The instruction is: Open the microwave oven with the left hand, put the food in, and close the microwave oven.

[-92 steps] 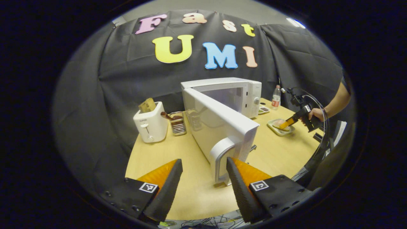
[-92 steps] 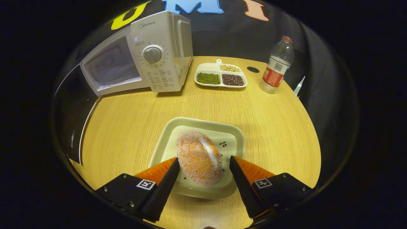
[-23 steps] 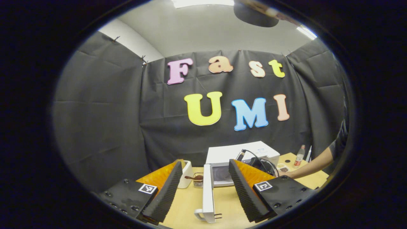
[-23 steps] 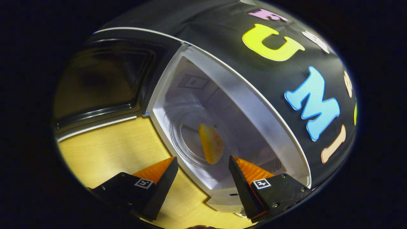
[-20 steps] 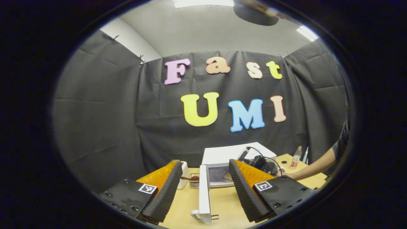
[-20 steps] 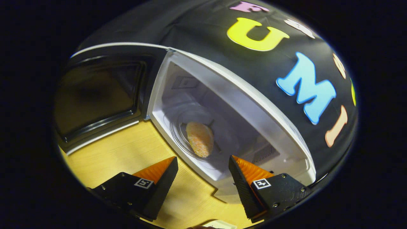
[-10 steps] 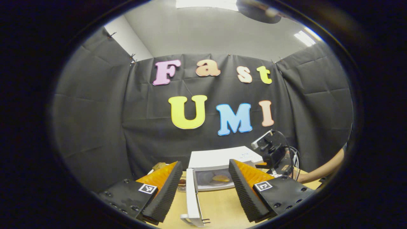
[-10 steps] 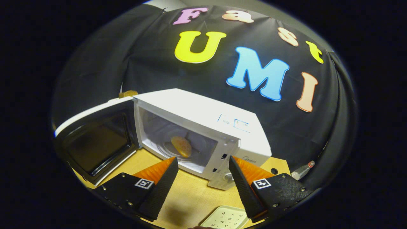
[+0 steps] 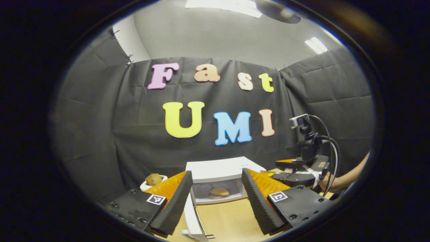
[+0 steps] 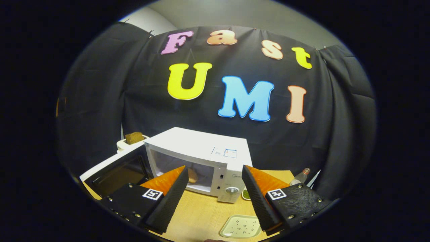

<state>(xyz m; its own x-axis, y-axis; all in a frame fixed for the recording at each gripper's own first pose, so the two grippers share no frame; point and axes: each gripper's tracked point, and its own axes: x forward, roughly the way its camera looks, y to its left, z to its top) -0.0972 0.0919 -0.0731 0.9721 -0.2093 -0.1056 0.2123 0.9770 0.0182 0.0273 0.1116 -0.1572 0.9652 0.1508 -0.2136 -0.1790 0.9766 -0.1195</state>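
Inside, the food (image 9: 219,192) lay on the microwave oven (image 10: 201,151) floor, its door (image 10: 114,171) swung wide open. The left gripper (image 9: 215,201) and right gripper (image 10: 215,198) both hung above the table (image 10: 201,211), fingers spread and empty; an empty plate (image 10: 241,226) sat near its front edge.

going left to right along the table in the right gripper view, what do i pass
toaster → open microwave door → microwave → white plate → plastic bottle
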